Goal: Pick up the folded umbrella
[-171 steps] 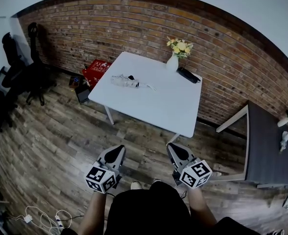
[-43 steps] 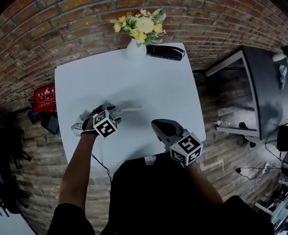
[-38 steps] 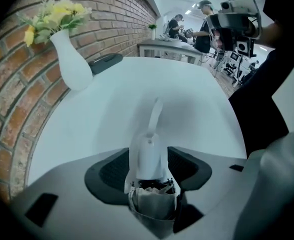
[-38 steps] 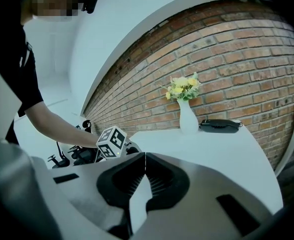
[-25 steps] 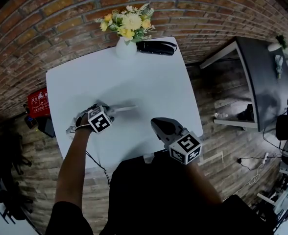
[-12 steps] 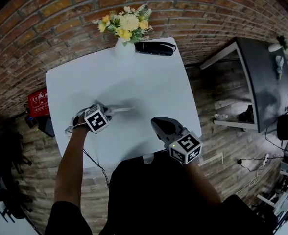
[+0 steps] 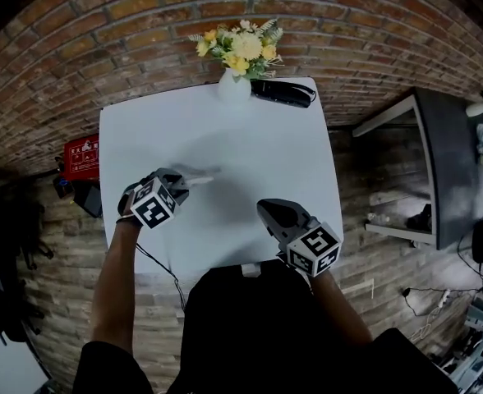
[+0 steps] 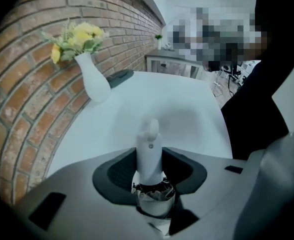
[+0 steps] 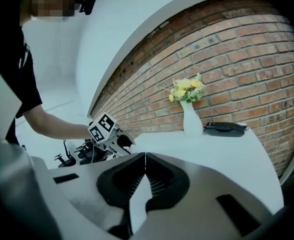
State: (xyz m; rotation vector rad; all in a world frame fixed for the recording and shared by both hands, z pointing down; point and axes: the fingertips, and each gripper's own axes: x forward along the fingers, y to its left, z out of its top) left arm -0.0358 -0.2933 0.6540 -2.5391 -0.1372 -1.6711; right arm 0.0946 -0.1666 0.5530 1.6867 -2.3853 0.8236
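Observation:
The folded umbrella (image 8: 150,151) has a white handle and a silvery-grey folded canopy (image 8: 156,200). It sits between the jaws of my left gripper (image 8: 150,173), which have just been closing and now press on it. In the head view the left gripper (image 7: 172,182) holds the umbrella (image 7: 196,172) a little above the left part of the white table (image 7: 258,150), with the handle pointing right. My right gripper (image 7: 273,214) hangs over the table's near edge, its jaws shut on nothing (image 9: 144,170).
A white vase of yellow flowers (image 7: 235,82) stands at the table's far edge against the brick wall, with a black oblong object (image 7: 282,93) beside it. A red box (image 7: 81,156) lies on the floor to the left. A dark side table (image 7: 451,167) stands to the right.
The left gripper's jaws closed on the umbrella, and it rose off the table with the umbrella in it. The right gripper stayed where it was.

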